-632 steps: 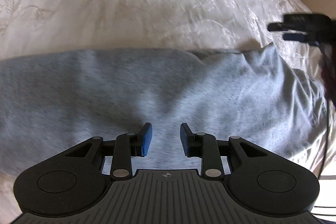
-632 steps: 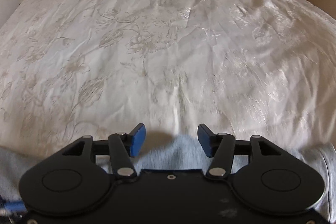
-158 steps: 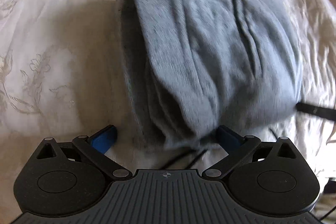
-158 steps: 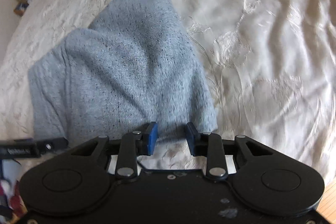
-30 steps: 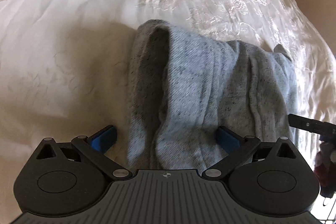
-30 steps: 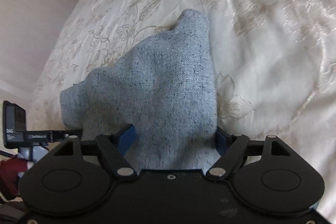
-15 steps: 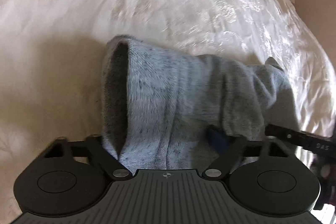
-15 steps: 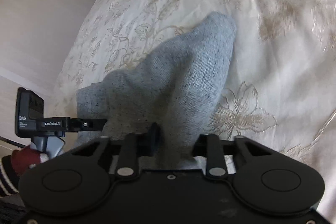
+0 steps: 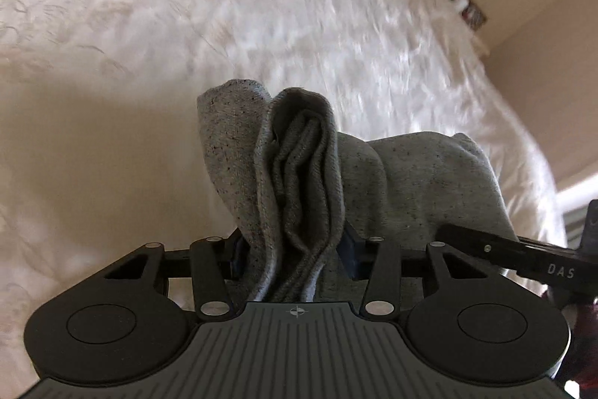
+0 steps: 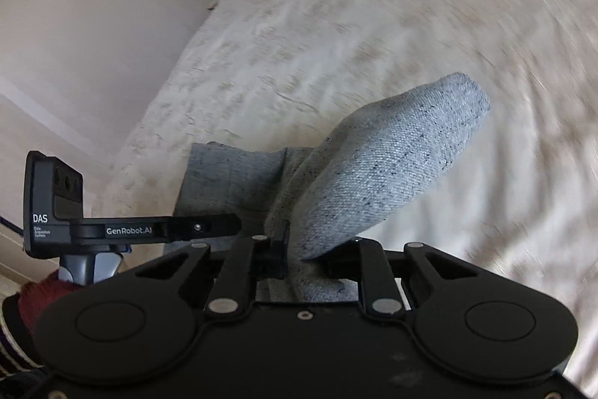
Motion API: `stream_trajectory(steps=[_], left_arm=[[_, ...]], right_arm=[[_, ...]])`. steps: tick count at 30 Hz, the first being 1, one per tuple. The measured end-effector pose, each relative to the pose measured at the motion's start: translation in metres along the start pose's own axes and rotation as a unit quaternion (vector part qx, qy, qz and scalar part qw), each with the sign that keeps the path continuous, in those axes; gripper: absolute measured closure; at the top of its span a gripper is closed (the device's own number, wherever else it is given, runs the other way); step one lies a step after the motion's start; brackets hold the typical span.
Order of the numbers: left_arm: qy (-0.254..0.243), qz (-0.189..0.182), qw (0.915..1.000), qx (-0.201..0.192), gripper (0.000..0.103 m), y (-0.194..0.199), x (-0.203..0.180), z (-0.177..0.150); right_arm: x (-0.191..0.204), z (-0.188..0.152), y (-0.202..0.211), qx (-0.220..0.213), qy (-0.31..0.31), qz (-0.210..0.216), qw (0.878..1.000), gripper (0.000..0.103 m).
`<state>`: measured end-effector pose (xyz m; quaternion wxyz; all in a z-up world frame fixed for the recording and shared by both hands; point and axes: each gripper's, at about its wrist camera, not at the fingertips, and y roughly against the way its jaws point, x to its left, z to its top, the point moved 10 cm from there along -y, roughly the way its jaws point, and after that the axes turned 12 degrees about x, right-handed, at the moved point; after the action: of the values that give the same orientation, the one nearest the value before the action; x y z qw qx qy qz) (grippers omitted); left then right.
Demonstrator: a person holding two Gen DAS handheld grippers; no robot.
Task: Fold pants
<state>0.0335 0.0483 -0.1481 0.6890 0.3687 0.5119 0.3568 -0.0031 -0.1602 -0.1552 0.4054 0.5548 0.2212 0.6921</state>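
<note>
1. Left gripper (image 9: 293, 255): jaws drawn in tight, blue pads (image 9: 349, 258) pressing a thick bunch of the pants (image 9: 299, 182) from both sides.
2. Right gripper (image 10: 304, 258): jaws pinched close on the pants too.
3. Both grippers sit side by side, near each other.

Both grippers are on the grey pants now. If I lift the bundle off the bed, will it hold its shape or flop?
Likely flop: the pants sag between the left gripper and the right gripper. The stacked layers look loosely bunched, so they may splay open. The knit looks unlikely to slip from the pads.
</note>
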Motion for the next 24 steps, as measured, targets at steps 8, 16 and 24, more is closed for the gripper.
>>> stream_trajectory(steps=[8,16,24], left_arm=[[0.032,0.012,0.9977,-0.059,0.058,0.088,0.084,0.042],[0.072,0.129,0.9865,-0.07,0.052,0.115,0.221,0.053],[0.095,0.241,0.9636,-0.065,0.052,0.109,0.265,0.025]], right_arm=[[0.116,0.085,-0.047,-0.012,0.065,0.041,0.997,0.084],[0.154,0.151,-0.145,0.004,0.059,0.007,0.998,0.072],[0.125,0.135,-0.195,0.021,0.084,-0.165,0.982,0.072]])
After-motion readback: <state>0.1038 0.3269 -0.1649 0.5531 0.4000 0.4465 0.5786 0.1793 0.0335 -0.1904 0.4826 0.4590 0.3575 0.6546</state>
